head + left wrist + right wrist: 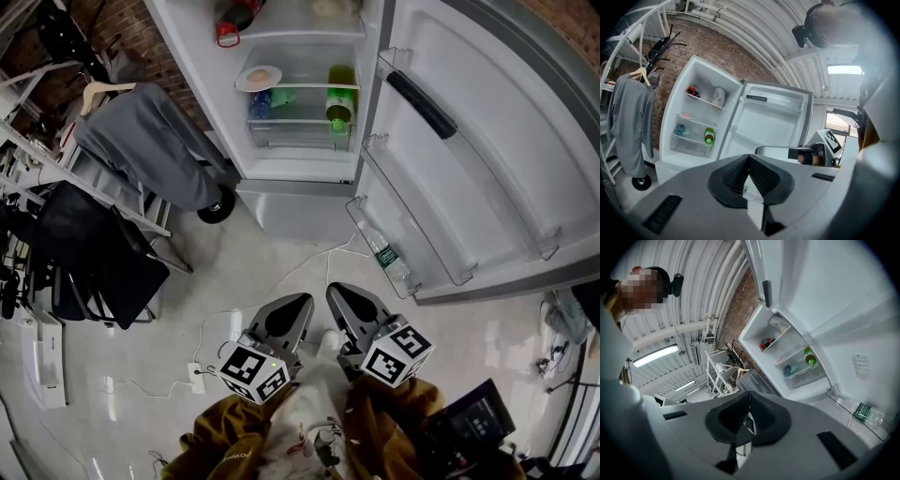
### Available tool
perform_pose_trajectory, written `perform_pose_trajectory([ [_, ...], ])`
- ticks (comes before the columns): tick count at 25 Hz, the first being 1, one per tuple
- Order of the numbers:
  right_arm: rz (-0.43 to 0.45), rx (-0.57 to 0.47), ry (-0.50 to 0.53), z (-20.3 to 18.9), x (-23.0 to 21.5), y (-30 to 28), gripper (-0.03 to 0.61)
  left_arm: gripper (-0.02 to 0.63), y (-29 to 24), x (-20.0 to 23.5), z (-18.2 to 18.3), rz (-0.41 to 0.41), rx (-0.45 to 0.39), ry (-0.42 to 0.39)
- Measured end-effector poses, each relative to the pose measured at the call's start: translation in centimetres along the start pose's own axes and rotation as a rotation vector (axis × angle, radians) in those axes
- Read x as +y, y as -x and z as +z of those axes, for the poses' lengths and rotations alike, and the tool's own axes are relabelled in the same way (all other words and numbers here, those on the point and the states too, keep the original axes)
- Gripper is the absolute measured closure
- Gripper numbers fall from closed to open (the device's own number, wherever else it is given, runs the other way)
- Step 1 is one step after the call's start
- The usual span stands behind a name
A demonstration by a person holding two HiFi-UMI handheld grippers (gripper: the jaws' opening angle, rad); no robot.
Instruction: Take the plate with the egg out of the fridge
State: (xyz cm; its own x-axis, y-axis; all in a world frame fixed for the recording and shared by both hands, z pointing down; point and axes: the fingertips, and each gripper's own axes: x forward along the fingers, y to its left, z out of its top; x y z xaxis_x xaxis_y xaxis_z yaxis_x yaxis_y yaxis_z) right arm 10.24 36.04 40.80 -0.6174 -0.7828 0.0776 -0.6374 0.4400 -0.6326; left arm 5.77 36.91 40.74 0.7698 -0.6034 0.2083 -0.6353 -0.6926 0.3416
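Barely started: small white plate with the egg untouched inside the open white fridge at top centre, left tongs and right tongs both pinched shut, empty, well apart from it.

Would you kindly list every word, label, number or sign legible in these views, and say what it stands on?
Nothing reads clearly enough to quote.
Sticker on the inside of the fridge door: printed lines, too small.
Green label on the water bottle in that door: too small.
Square markers on the left gripper and right gripper: patterns only, no words.
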Motion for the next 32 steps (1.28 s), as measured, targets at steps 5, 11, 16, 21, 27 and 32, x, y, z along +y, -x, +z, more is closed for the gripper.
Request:
perform_pose_trajectory([
  [5,-0.007,0.002,0.077,0.4,0.0,0.4,0.571,0.606,-0.2,-0.5,0.0,0.010,-0.014,-0.006],
  [11,-0.030,0.022,0.151,0.6,-0.1,-0.8,0.571,0.606,0.7,0.9,0.3,0.080,-0.025,0.016],
  [16,-0.044,0.069,0.307,-0.5,0.3,-3.0,0.571,0.606,1.7,2.8,-0.4,0.105,-0.026,0.046],
  [21,-0.064,0.078,0.376,-0.3,0.9,-6.2,0.572,0.606,1.5,6.2,0.4,0.108,-0.036,0.083],
  [27,-0.148,0.066,0.383,1.5,-0.4,-10.0,0.571,0.606,-0.7,10.4,2.7,0.050,-0.023,0.108],
  [32,-0.126,0.043,0.311,2.7,-1.2,-13.9,0.572,0.606,-2.8,14.4,4.5,-0.004,-0.011,0.115],
])
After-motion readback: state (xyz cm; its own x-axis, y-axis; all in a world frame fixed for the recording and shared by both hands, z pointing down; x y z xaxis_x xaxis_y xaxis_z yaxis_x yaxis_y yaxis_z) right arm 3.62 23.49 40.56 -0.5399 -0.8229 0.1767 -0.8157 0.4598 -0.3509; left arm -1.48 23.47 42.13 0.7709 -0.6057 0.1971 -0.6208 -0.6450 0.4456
